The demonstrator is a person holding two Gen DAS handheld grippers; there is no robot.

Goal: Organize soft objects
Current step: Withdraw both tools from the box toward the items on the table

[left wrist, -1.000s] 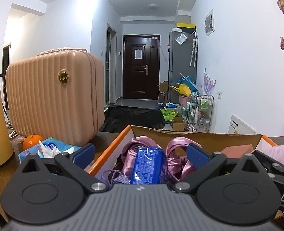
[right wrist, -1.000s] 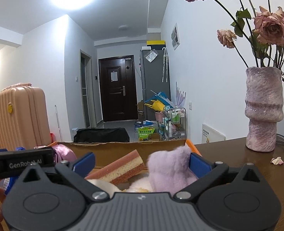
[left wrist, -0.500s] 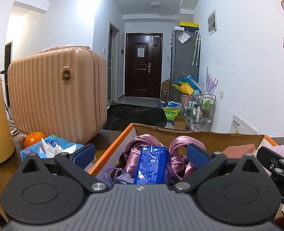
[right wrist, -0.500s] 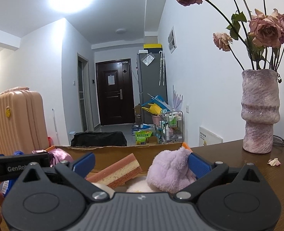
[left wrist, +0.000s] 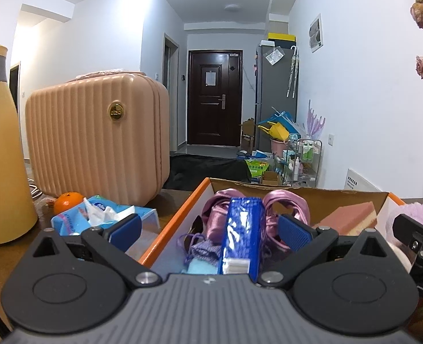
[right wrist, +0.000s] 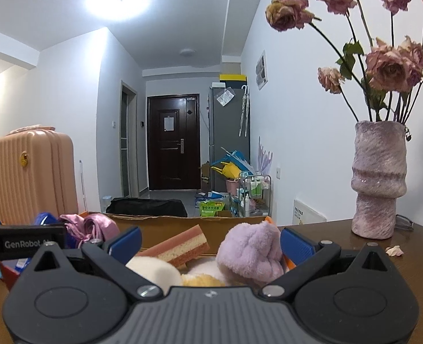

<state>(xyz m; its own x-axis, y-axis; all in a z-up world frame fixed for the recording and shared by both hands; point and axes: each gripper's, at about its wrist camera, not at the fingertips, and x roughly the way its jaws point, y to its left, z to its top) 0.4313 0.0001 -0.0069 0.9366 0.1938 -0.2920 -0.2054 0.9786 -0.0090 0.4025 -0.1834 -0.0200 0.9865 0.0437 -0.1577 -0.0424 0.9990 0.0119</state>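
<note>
Both wide-fingered, empty: left gripper (left wrist: 208,230) over blue packet (left wrist: 241,230) in cardboard box (left wrist: 297,193); right gripper (right wrist: 210,242) over lilac plush (right wrist: 251,253). Suitcase (left wrist: 96,136), tissues (left wrist: 102,215), vase (right wrist: 379,180) flanking.

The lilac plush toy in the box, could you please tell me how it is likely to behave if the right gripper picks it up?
The lilac plush toy looks fluffy and lumpy, so it would probably squash between the fingers rather than resist. It is likely light for its size. Its pile should grip the ribbed blue pads well, so slipping seems unlikely, though it may sag or hang unevenly from the open right gripper.
</note>
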